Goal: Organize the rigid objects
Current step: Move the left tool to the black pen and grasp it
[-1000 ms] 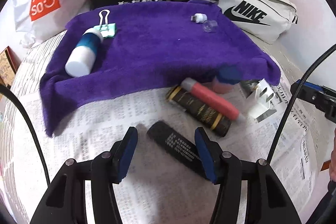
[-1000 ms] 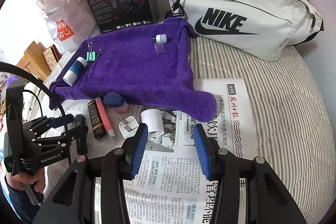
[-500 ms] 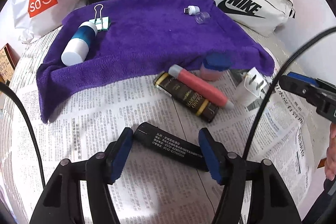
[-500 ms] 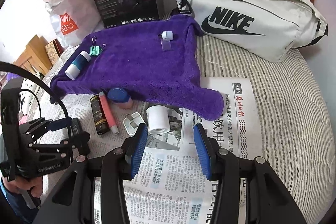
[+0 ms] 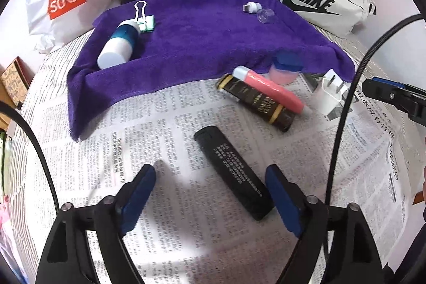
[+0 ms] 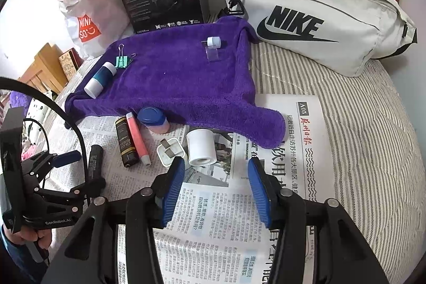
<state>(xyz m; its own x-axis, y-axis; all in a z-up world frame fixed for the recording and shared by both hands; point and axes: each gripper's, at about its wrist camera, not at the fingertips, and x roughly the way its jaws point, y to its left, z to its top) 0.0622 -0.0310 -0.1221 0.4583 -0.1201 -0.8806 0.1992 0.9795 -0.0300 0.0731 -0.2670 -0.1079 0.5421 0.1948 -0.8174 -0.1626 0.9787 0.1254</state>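
Here, the purple towel (image 5: 202,44) spans the bed's newspaper (image 5: 149,140) from 10 to 2 o'clock. The left gripper (image 5: 210,190), jaws just opened wide, brackets the black stick (image 5: 233,172) untouched at 6 o'clock. The right gripper (image 6: 215,177): jaws apart, empty, white roll (image 6: 201,148) at 11 o'clock.

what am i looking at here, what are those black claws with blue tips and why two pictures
They are two hand-held grippers, each carrying its own camera that looks along its fingers. One picture comes from the left gripper, the other from the right gripper. Both are open and hold nothing. The left one's jaws have just been opening, and the black tube lies loose on the newspaper between them. Farther back lie a purple towel, a pink tube and a white charger plug.
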